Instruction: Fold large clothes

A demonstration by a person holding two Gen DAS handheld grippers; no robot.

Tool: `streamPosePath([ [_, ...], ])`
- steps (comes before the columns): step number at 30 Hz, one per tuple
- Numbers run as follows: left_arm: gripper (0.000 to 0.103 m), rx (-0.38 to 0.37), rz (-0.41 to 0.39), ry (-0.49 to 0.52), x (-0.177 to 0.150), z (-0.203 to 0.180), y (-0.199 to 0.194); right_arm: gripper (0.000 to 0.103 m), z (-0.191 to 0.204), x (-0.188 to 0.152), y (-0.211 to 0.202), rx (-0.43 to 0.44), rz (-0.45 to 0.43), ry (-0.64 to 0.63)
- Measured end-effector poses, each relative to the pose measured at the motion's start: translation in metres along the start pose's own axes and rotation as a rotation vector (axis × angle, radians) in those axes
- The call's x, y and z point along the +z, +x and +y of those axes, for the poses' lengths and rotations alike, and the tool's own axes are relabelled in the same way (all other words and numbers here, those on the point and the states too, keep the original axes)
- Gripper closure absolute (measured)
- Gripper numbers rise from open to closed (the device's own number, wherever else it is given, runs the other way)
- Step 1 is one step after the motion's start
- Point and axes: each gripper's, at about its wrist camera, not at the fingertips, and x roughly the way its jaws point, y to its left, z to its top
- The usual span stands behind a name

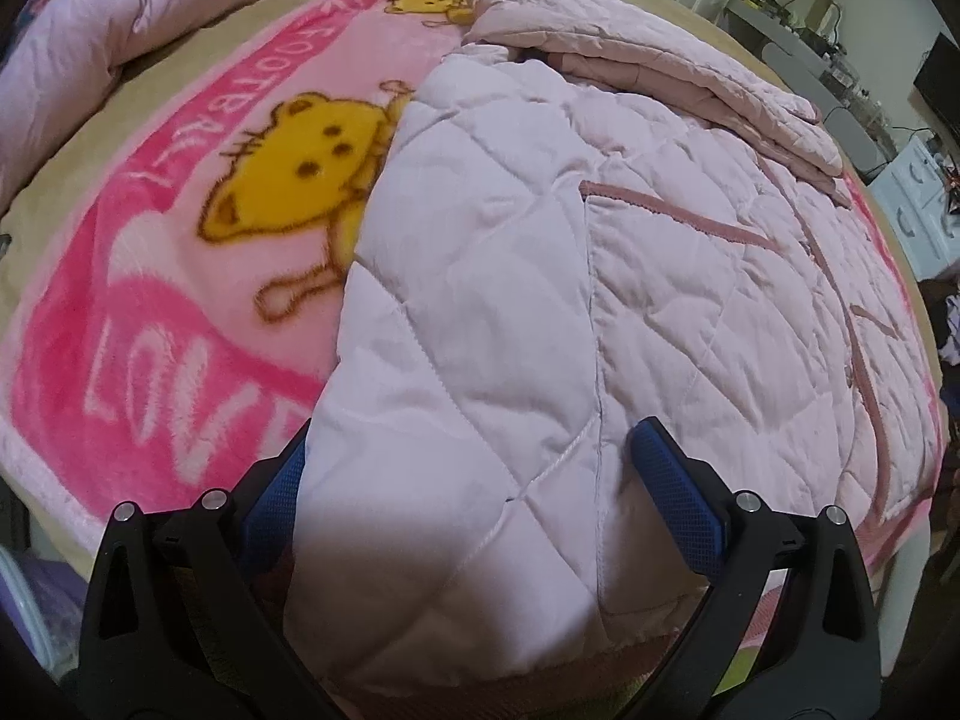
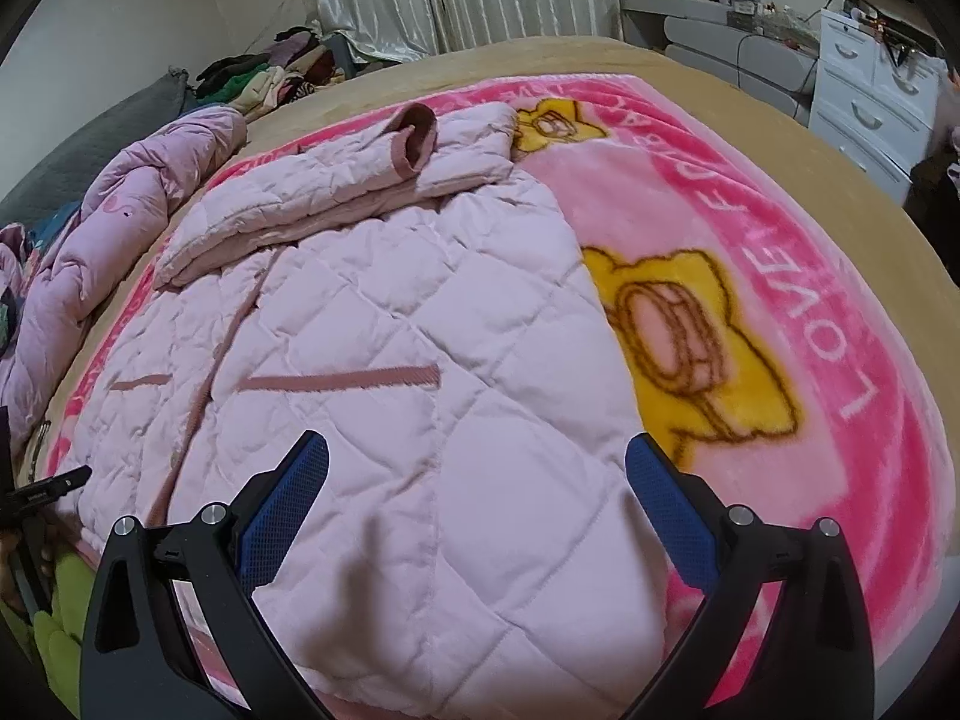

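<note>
A pale pink quilted jacket (image 1: 540, 276) lies spread on a bright pink cartoon blanket (image 1: 150, 276) on the bed. It also fills the middle of the right wrist view (image 2: 384, 360). Its sleeves are folded across the far end, one cuff (image 2: 417, 138) showing a dark pink lining. My left gripper (image 1: 474, 456) is open, its blue pads either side of the jacket's near left hem, the left pad partly hidden by cloth. My right gripper (image 2: 477, 462) is open, just above the near right hem.
The blanket (image 2: 780, 300) lies on a tan bed cover (image 2: 600, 54). A bunched lilac quilt (image 2: 120, 210) lies at the bed's side, also in the left wrist view (image 1: 90, 48). White drawers (image 2: 870, 108), a desk and a pile of clothes (image 2: 270, 72) stand beyond the bed.
</note>
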Motion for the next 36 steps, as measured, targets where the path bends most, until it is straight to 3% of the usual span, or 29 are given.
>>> streamPosePath([
  [7, 0.010, 0.027, -0.015, 0.037, -0.002, -0.008, 0.000, 0.004, -0.021, -0.018, -0.005, -0.026, 0.047, 0.016],
  [14, 0.029, 0.025, -0.033, 0.087, -0.004, -0.019, -0.005, 0.004, -0.030, -0.037, -0.007, -0.018, 0.123, -0.027],
  [20, 0.047, 0.002, -0.045, 0.114, -0.006, -0.023, -0.012, 0.004, -0.038, -0.048, 0.002, 0.071, 0.207, 0.011],
  [27, 0.048, -0.025, -0.041, 0.093, -0.007, -0.015, -0.016, 0.004, -0.051, -0.062, 0.010, 0.193, 0.254, 0.106],
  [29, 0.045, -0.028, -0.035, 0.086, -0.007, -0.013, -0.016, 0.010, -0.050, -0.063, 0.007, 0.201, 0.236, 0.116],
  [31, 0.041, -0.026, -0.030, 0.085, -0.009, -0.011, -0.017, 0.036, -0.047, -0.061, 0.003, 0.238, 0.216, 0.118],
  [34, 0.036, -0.026, -0.019, 0.079, -0.012, -0.008, -0.019, 0.058, -0.040, -0.057, -0.003, 0.251, 0.194, 0.092],
  [36, 0.028, -0.032, -0.013, 0.072, -0.014, -0.004, -0.020, 0.068, -0.036, -0.053, -0.010, 0.266, 0.162, 0.080],
])
